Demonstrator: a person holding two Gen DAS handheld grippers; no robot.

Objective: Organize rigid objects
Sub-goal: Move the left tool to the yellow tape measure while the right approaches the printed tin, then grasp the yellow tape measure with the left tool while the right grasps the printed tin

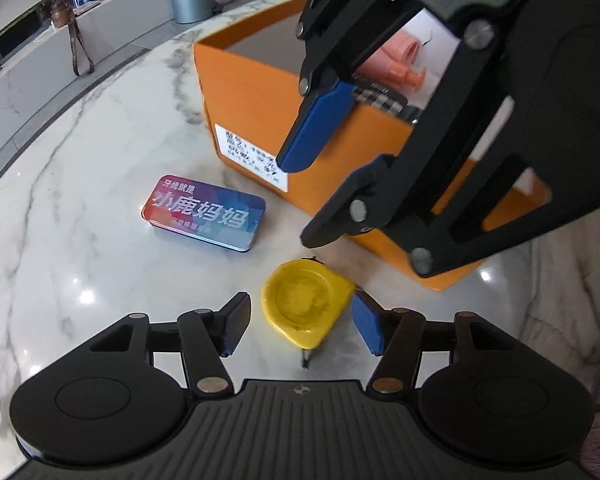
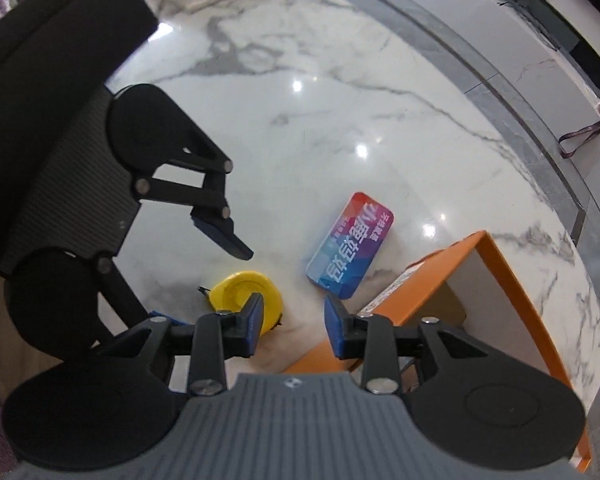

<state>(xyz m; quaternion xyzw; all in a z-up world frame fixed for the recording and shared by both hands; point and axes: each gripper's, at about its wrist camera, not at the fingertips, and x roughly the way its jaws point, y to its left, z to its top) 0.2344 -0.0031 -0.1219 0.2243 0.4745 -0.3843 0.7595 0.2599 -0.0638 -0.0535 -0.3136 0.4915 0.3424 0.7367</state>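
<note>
On the marble worktop [image 1: 80, 200] the left claw [image 1: 300, 326] stands wide open with the yellow tape measure [image 1: 306, 306] lying between its fingers, gripped by neither. The right claw [image 2: 294, 326] hangs open and empty above the near corner of the orange box [image 1: 252, 96], at two o'clock from the tape measure. A colourful tin [image 1: 204, 213] lies flat at ten o'clock from the tape measure, just beside the box.

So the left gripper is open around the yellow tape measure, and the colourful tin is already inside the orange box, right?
Not quite. The colourful tin lies on the marble table, outside the orange box, as the left wrist view shows. The left gripper is indeed open around the yellow tape measure.
</note>
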